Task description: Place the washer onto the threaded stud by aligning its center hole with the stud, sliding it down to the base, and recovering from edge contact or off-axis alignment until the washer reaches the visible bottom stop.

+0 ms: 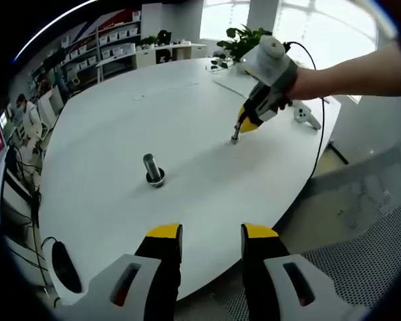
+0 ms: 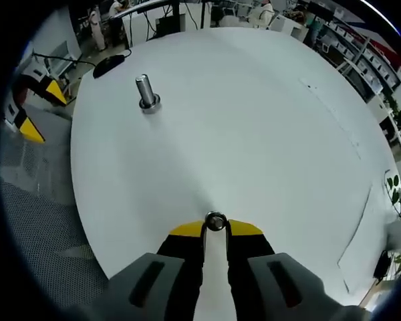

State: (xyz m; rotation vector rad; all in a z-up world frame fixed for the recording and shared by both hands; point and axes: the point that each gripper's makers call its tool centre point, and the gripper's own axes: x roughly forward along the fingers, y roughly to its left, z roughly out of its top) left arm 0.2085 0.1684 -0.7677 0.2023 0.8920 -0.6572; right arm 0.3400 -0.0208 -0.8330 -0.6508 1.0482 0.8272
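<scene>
**Washer gripped, stud free-standing: stock of the moment**

- Right gripper [image 2: 215, 227]: jaws nearly closed, pinching the washer [image 2: 215, 221] by its rim at the yellow tips, which leaves the centre hole free for the stud. In the left gripper view the tips sit low on the tabletop, probably touching it, though the contact is too small to confirm.
- Washer: held at the tips, well apart from the stud, toward the side of the tabletop away from the stud's edge; not yet threaded on.
- Threaded stud [image 1: 152, 168]: upright on its own wide base, near the tabletop's edge on the left gripper's side. Nothing on its shaft.
- Left gripper [image 1: 211, 235]: jaws apart, holding nothing, hovering just off the near edge, likely kept ready to steady the stud.
- Tabletop [image 2: 267, 120]: white, rounded, bare between washer and stud, so the crossing is unobstructed. A dark mouse-like object [image 2: 109, 63] lies at the edge beyond the stud, clear of the path
</scene>
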